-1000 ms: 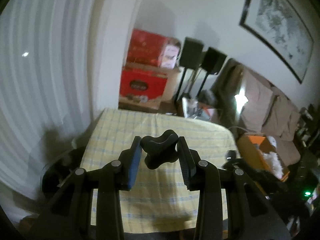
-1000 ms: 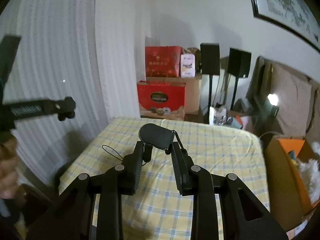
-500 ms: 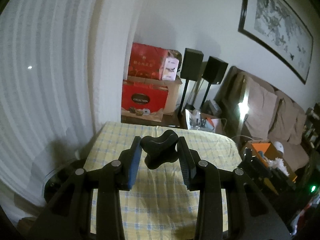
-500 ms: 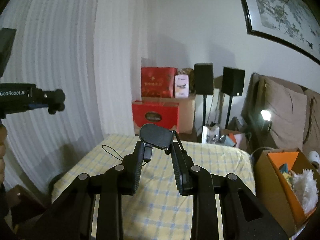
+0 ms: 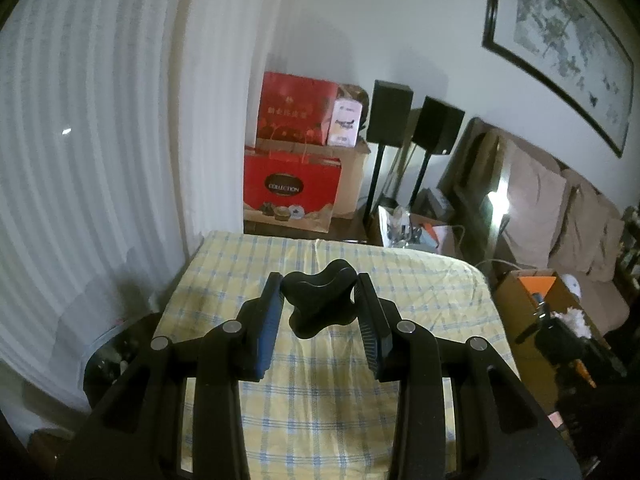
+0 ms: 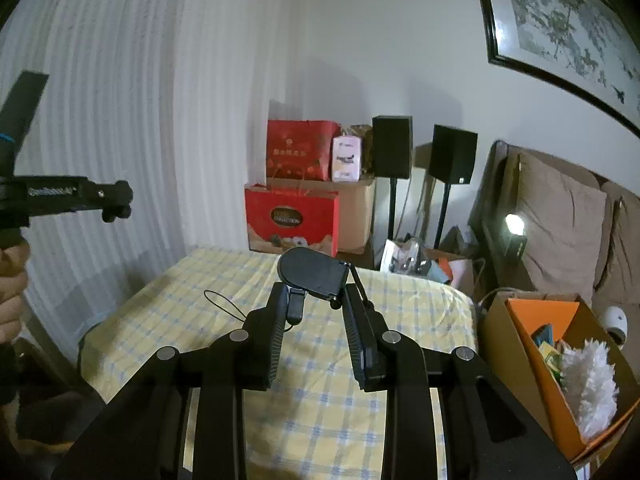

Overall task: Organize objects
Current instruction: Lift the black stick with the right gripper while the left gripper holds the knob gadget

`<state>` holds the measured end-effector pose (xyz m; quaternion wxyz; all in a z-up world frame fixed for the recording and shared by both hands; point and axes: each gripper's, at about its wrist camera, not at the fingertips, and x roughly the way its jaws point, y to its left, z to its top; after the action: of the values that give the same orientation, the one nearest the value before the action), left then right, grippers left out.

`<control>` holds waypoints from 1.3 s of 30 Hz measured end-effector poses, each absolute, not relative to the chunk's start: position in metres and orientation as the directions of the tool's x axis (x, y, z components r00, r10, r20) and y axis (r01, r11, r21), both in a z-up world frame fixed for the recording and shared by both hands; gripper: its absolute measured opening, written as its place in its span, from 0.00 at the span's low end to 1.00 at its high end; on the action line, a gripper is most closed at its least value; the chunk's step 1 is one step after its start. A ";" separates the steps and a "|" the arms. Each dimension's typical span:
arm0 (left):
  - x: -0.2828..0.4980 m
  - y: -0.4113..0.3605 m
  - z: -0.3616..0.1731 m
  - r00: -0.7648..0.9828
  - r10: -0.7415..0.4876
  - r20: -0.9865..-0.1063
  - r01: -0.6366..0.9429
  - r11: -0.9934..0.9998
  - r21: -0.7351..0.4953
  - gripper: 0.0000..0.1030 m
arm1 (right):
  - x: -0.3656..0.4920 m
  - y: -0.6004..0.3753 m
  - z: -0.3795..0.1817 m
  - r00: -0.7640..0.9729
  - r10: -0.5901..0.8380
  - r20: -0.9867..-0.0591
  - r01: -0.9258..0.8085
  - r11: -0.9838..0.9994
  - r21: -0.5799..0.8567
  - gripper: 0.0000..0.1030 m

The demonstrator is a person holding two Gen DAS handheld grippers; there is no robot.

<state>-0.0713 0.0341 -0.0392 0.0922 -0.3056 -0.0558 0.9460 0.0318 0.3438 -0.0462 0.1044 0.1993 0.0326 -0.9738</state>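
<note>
My left gripper (image 5: 318,286) is shut on a black lobed knob (image 5: 320,304), held above the yellow checked tablecloth (image 5: 340,400). In the right wrist view my right gripper (image 6: 316,294) is shut on a flat black device (image 6: 311,272) with a thin cord loop (image 6: 224,306) hanging from it, also above the tablecloth (image 6: 320,412). The left gripper's body (image 6: 60,196) shows at the far left of that view, held by a hand (image 6: 12,300).
An open cardboard box (image 6: 560,364) with an orange lining and a white fluffy thing stands right of the table. Red gift bags (image 5: 292,192), two black speakers on stands (image 5: 390,112) and a sofa with cushions (image 5: 560,212) lie beyond. A white curtain (image 5: 100,160) hangs left.
Both views have shifted: the table sits lower and farther, more of the wall and picture shows. Both grips are unchanged. The left gripper's body sits lower in the right wrist view than half a second ago.
</note>
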 end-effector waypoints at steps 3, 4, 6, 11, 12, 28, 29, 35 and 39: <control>-0.073 0.044 -0.040 -0.802 0.186 -0.568 -0.127 -0.982 -0.142 0.32 | 0.033 0.358 -0.048 -0.903 -0.210 -0.374 0.219 -0.976 0.018 0.27; -0.074 0.046 -0.041 -0.802 0.184 -0.569 -0.125 -0.982 -0.141 0.32 | 0.033 0.364 -0.048 -0.906 -0.222 -0.359 0.220 -0.974 0.048 0.27; -0.076 0.053 -0.042 -0.797 0.184 -0.575 -0.126 -0.982 -0.140 0.32 | 0.032 0.375 -0.050 -0.905 -0.251 -0.344 0.229 -0.968 0.106 0.27; -0.077 0.071 -0.048 -0.792 0.177 -0.584 -0.135 -0.984 -0.115 0.32 | 0.014 0.379 -0.060 -0.894 -0.243 -0.377 0.223 -0.970 0.098 0.27; -0.077 0.073 -0.049 -0.791 0.178 -0.586 -0.137 -0.984 -0.114 0.32 | 0.012 0.381 -0.062 -0.891 -0.245 -0.382 0.223 -0.969 0.101 0.27; -0.081 0.093 -0.055 -0.771 0.196 -0.606 -0.148 -0.981 -0.129 0.32 | 0.022 0.427 -0.033 -0.927 -0.191 -0.324 0.148 -0.977 0.153 0.27; -0.080 0.092 -0.054 -0.775 0.194 -0.601 -0.143 -0.981 -0.132 0.32 | 0.023 0.430 -0.031 -0.927 -0.191 -0.323 0.146 -0.977 0.157 0.27; -0.079 0.088 -0.049 -0.795 0.171 -0.581 -0.124 -0.985 -0.120 0.32 | 0.024 0.441 -0.026 -0.930 -0.186 -0.317 0.133 -0.974 0.182 0.27; -0.079 0.086 -0.049 -0.796 0.173 -0.580 -0.124 -0.984 -0.125 0.32 | 0.025 0.445 -0.023 -0.933 -0.180 -0.312 0.124 -0.974 0.189 0.27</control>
<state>-0.0792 0.0858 -0.0488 0.0784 -0.3095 -0.0403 0.9468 0.0254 0.4453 -0.0228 0.0776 0.1661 -0.0834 -0.9795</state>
